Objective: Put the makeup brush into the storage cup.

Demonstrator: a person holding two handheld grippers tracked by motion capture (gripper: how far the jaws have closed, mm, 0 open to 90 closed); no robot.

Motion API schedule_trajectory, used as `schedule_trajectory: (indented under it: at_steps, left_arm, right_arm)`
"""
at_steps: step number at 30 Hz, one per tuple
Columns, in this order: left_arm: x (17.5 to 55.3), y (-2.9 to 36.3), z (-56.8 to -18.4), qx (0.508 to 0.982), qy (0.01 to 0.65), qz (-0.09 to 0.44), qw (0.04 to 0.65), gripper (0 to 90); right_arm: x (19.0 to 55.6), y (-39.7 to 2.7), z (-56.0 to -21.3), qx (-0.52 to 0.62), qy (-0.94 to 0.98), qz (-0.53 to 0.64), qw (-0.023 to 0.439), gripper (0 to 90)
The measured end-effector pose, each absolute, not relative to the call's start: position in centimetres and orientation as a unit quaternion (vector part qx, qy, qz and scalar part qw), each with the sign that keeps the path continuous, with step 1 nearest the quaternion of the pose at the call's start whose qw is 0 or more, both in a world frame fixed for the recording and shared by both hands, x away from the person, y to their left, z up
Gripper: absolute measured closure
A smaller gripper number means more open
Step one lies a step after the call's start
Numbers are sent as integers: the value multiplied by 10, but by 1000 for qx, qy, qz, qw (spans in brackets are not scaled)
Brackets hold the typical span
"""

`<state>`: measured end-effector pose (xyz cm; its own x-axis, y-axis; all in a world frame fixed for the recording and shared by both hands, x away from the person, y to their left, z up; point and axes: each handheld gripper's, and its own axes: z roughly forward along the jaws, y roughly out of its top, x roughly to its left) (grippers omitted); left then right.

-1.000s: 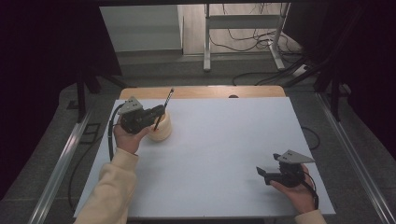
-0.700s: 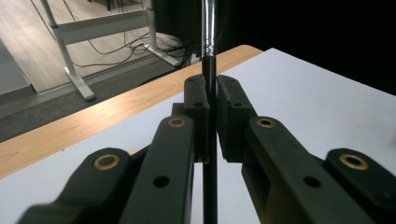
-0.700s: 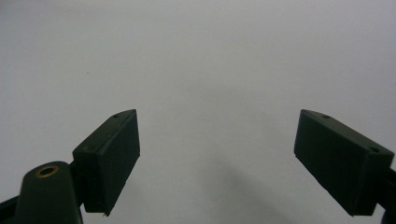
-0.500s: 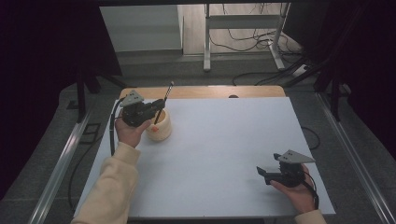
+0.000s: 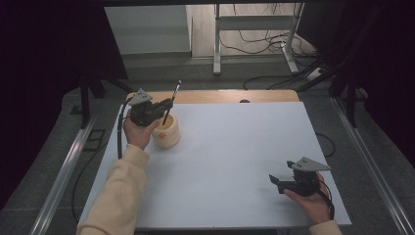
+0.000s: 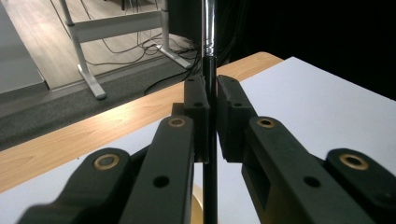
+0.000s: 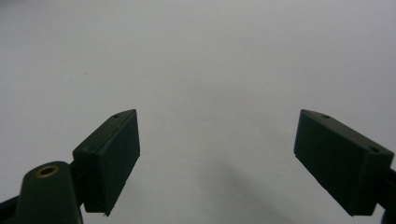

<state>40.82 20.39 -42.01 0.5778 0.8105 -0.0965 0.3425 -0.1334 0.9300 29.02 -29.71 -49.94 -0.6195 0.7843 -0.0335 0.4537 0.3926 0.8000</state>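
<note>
Left hand-held gripper (image 5: 164, 108): pinching a thin black brush with a silver ferrule (image 5: 170, 104) above the round cream pot (image 5: 166, 134).
Left gripper view: pads (image 6: 196, 112) clamp the handle.
Right hand-held gripper (image 5: 275, 180): spread, empty.
Room: white counter (image 5: 235, 147) bare between; pot near its far-left edge.

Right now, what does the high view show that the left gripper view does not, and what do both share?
High view alone: the cream pot under the brush, the hand on the left gripper, and the right gripper, jaws open, low over the near right of the white table.

Left gripper view alone: both pads pressed flat on the black handle, with a silver metal band above them.

Both: the brush clamped upright, the table's wooden far edge, and the metal stand beyond.
</note>
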Motion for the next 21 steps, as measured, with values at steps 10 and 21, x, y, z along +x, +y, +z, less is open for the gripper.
schedule_trajectory:
  at_steps: [10,21]
  left_arm:
    - [419,207,-430,706,419,224,526,837]
    - [424,208,-441,705,419,223,527,836]
  right_arm:
    - [290,-297,-500,384,808,395,208,147]
    - [291,-297,-501,384,810,393,207,148]
